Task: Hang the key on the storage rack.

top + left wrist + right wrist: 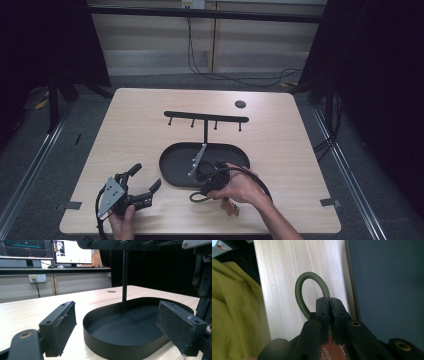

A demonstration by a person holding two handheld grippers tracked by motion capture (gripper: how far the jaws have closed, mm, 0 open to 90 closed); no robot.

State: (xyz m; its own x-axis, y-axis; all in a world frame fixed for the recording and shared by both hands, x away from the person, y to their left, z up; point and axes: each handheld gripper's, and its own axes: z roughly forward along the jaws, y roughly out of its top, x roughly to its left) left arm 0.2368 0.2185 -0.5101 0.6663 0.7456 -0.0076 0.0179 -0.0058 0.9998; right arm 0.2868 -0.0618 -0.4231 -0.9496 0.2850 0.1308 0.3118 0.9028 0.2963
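Our right gripper [329,315] pinches a green cord loop [308,293], jaws pressed together, a brown tag [231,206] hanging below. Our left gripper [142,182] waits spread wide. Next comes the black tray [172,175]. Beyond it, up high, we see the hook bar [206,116] lying left to right, nearer the right hand.

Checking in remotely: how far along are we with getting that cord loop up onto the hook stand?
Done: the right gripper is shut on the green cord loop, just beside the black tray at the near table edge. In hand: the loop is held, its brown tag dangling below. Left: the hanger bar's pegs are all bare, so hanging is not yet done. The left gripper waits open.
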